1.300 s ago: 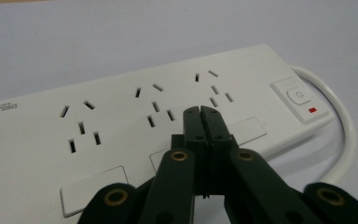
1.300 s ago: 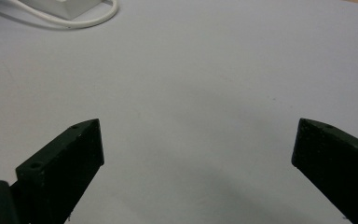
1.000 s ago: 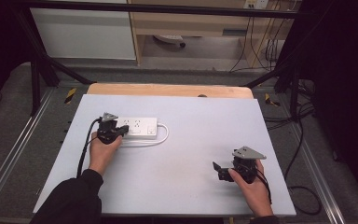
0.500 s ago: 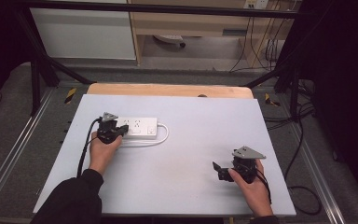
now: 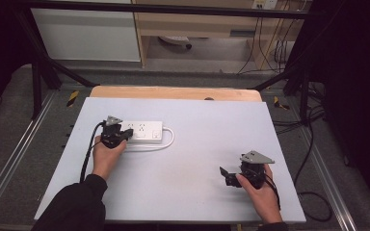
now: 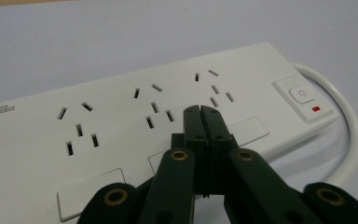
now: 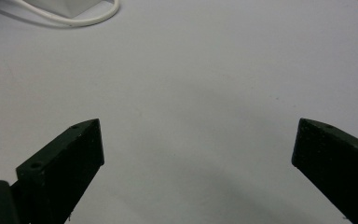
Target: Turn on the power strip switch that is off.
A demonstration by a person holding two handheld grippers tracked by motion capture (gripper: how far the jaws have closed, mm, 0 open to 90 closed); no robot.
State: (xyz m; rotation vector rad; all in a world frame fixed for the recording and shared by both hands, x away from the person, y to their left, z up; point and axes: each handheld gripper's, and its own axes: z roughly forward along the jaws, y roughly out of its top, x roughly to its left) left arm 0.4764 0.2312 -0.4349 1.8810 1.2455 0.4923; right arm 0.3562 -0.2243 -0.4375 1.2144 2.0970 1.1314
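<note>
A white power strip (image 5: 144,131) lies flat on the pale table (image 5: 197,144), left of centre, with its white cable (image 5: 169,140) looping round its right end. Over the strip's left part my left gripper (image 5: 126,134) is shut, nothing between its jaws. In the left gripper view the closed tips (image 6: 200,111) hover over the strip (image 6: 98,135) between the middle and right sockets, left of the switch (image 6: 303,95) with its red mark. My right gripper (image 5: 223,174) stands open near the table's front right, above bare surface (image 7: 191,116).
A wooden board edge (image 5: 173,92) runs along the table's far side. Metal rails (image 5: 9,163) flank the table on the floor. Cables (image 5: 313,159) lie on the floor at the right. The white cable (image 7: 74,18) shows at the top left of the right gripper view.
</note>
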